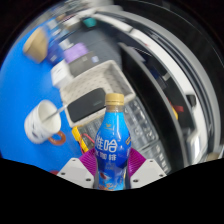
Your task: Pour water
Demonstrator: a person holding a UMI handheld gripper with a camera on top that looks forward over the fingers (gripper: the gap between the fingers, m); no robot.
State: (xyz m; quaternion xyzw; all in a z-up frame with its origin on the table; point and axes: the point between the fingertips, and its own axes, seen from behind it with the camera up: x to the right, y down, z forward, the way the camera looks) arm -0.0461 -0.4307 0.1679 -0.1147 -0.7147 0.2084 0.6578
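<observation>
While the bottle (111,143) sits between the pads (84,163) of the hand-held gripper (110,172), both seem pressed on its lower body, so I read it as pinched, upright, gold cap (115,100) on top. Bottle is blue plastic with a label; looks full-ish, so moderately heavy and top-loaded when tipped. Thin wall will flex under squeeze, and the label film is probably slick. Best hold is mid-body at the label, where it's stiffest, not the neck. Cap appears on, so it likely needs to come off before any pour.

White cup (44,120) stands on the blue surface (22,85) to the left, slightly farther than the bottle, apart from it; likely pour target. Something thin like a stick or straw rises from it, can't tell which.

Far side: clutter of small boxes and bits, too small to name. Right: a wire rack (150,125) and dark gear close beside the bottle, so tilting right is tight. Tilt left toward the cup looks clear.
</observation>
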